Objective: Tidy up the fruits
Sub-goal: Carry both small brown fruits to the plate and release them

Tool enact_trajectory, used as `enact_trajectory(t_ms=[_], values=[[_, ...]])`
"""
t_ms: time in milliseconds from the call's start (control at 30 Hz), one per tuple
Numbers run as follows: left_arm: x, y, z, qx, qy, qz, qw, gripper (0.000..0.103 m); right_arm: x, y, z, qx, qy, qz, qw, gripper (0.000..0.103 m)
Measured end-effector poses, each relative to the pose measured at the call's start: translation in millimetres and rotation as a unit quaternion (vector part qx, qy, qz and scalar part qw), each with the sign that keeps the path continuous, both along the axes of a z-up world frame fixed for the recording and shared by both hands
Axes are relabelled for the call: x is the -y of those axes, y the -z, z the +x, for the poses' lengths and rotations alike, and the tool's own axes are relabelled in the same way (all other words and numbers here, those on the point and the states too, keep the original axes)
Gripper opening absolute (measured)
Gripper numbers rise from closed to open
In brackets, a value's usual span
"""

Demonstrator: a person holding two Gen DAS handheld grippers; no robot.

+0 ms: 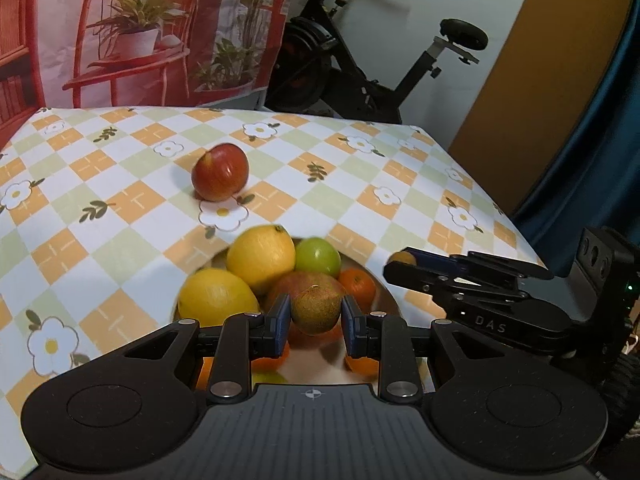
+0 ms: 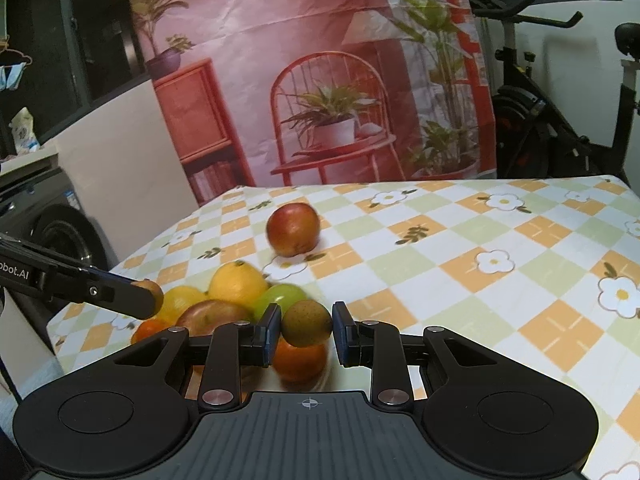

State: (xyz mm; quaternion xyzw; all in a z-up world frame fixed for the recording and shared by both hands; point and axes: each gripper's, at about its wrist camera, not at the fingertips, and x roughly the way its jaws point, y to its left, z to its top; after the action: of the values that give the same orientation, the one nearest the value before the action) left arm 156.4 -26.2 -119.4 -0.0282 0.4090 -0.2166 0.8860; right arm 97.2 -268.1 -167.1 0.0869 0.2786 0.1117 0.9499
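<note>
My left gripper [image 1: 315, 314] is shut on a brown kiwi [image 1: 316, 304], held over a bowl [image 1: 387, 300] of fruit on the checked tablecloth. The bowl holds two lemons [image 1: 260, 256], a green apple [image 1: 318, 257], a red apple [image 1: 298, 282] and oranges [image 1: 359, 284]. My right gripper [image 2: 306, 330] is shut on a second kiwi [image 2: 307, 322] just above an orange [image 2: 300, 360] at the bowl's right side. Each gripper shows in the other's view: the right gripper [image 1: 400, 264] and the left gripper [image 2: 150, 300]. A lone red apple [image 1: 220, 172] [image 2: 293, 230] lies on the table beyond the bowl.
The table [image 2: 500, 264] ends at a printed red backdrop [image 2: 320, 80] behind. An exercise bike [image 1: 360, 60] stands past the far right corner. A washing machine [image 2: 60, 236] sits off the left edge.
</note>
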Motion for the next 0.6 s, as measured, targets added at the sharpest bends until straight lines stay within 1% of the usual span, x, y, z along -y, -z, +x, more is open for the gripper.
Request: enact_trajectory(t_ms=[267, 600], values=[[2, 7, -9, -0.017, 0.013, 0.002, 0.9998, 0.029, -10, -3, -9, 0.000, -0.013, -0.001, 1.000, 0.025], [4, 15, -9, -0.034, 0.018, 0.008, 0.9992, 0.029, -9, 5, -12, -0.010, -0.014, 0.006, 1.000, 0.025]])
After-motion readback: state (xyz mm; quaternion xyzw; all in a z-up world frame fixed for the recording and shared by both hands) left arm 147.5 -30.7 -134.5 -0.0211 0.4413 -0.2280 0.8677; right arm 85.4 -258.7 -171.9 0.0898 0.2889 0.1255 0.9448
